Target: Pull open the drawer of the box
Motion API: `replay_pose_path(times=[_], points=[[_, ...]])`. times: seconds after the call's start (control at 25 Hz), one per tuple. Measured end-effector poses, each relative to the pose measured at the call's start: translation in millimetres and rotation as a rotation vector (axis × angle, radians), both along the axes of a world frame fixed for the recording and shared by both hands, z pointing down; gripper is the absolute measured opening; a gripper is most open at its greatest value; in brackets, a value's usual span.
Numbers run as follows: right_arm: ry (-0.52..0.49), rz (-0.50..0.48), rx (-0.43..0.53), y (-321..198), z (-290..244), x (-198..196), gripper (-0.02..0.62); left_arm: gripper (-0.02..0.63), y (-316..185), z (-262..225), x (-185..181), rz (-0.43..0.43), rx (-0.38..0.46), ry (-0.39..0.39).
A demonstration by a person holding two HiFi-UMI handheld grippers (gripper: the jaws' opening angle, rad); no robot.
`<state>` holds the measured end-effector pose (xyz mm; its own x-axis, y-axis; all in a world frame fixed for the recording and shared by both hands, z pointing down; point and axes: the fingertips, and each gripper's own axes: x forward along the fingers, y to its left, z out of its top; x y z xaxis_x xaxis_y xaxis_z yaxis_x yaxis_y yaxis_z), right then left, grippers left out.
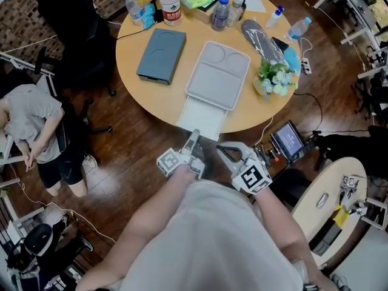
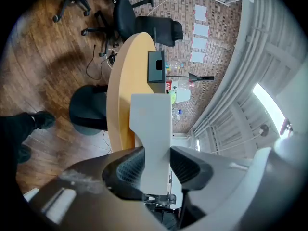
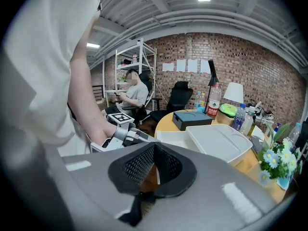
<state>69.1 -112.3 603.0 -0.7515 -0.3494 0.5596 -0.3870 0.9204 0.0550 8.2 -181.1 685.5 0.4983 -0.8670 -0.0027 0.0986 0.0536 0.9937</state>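
Observation:
A white box lies on the round wooden table. Its white drawer sticks out over the table's near edge. My left gripper is at the drawer's front. In the left gripper view both pads press on the drawer's front panel, with the left gripper shut on it. My right gripper hovers just right of the drawer, off the table. In the right gripper view its jaws meet with nothing between them, and the box lies ahead.
A dark grey box lies left of the white one. Bottles, a flower pot and a skateboard crowd the table's far and right side. A person sits at left. A small screen stands on the floor at right.

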Motion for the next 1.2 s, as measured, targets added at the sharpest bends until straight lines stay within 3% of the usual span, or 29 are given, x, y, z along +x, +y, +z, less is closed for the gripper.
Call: replay_pose_path(times=[0.6, 0.68, 0.76, 0.88, 1.0, 1.08, 1.12, 1.2], points=[[-0.034, -0.031, 0.011, 54.6, 3.6, -6.2, 0.005, 0.166, 64.4, 11.8, -8.2, 0.012, -0.028, -0.072], [-0.041, -0.029, 0.011, 57.9, 2.8, -5.2, 0.005, 0.169, 66.9, 23.3, -14.4, 0.027, -0.041, -0.166], [-0.053, -0.021, 0.013, 61.6, 1.4, -3.5, 0.005, 0.173, 65.1, 20.5, -17.0, 0.056, 0.012, -0.260], [-0.058, -0.007, 0.035, 64.7, -0.5, -1.2, 0.005, 0.192, 70.9, 10.2, -9.4, 0.062, 0.007, -0.184], [-0.078, -0.008, 0.056, 66.2, -3.7, -8.8, 0.005, 0.190, 82.8, 8.6, -21.7, 0.068, -0.017, -0.206], [-0.070, -0.009, 0.048, 68.0, -4.9, -8.6, 0.005, 0.185, 90.7, 9.6, -33.9, 0.082, -0.018, -0.288], [-0.079, -0.005, 0.046, 68.5, -5.4, -8.3, 0.005, 0.176, 93.0, 6.1, -40.5, 0.105, 0.006, -0.366], [-0.121, 0.003, 0.056, 68.1, -7.0, -10.3, 0.005, 0.142, 98.6, 0.0, -58.8, 0.177, 0.051, -0.592]])
